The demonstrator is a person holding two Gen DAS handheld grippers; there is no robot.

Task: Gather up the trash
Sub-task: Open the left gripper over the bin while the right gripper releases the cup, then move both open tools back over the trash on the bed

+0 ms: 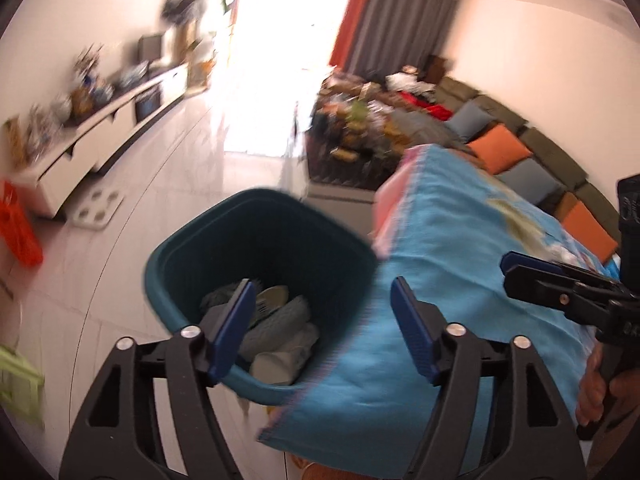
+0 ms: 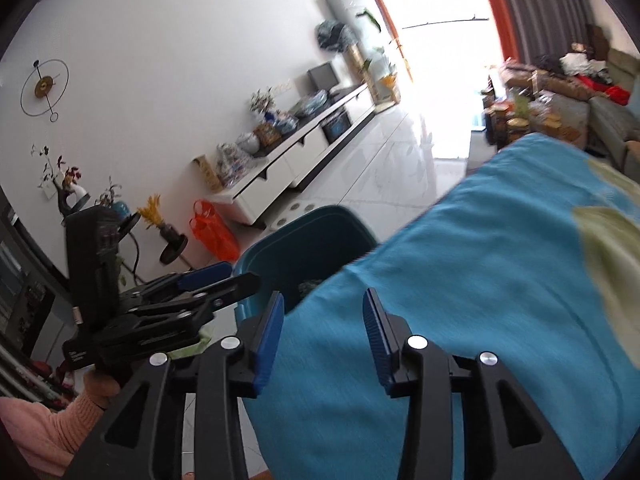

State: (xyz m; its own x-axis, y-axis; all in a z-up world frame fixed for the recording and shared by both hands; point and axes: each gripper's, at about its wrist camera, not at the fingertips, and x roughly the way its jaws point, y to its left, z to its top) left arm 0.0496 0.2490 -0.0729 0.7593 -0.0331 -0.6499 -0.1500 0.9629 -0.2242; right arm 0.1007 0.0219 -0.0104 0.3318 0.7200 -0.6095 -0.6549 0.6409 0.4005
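Note:
A dark teal trash bin point(image 1: 224, 240) stands on the floor beside a table with a blue cloth point(image 1: 460, 280). Several crumpled grey and white pieces of trash point(image 1: 280, 332) lie inside it. My left gripper point(image 1: 324, 312) is open and empty, above the bin's near rim and the cloth's edge. My right gripper point(image 2: 324, 320) is open and empty over the blue cloth point(image 2: 480, 280), with the bin point(image 2: 304, 240) just ahead on the left. Each gripper shows in the other's view: the right one point(image 1: 560, 284) and the left one point(image 2: 208, 280).
A white low cabinet point(image 2: 304, 160) with clutter runs along the left wall. An orange plastic bag point(image 2: 212, 232) sits on the tiled floor near it. A cluttered coffee table point(image 1: 360, 136) and a sofa with orange and grey cushions point(image 1: 500, 148) lie at the right.

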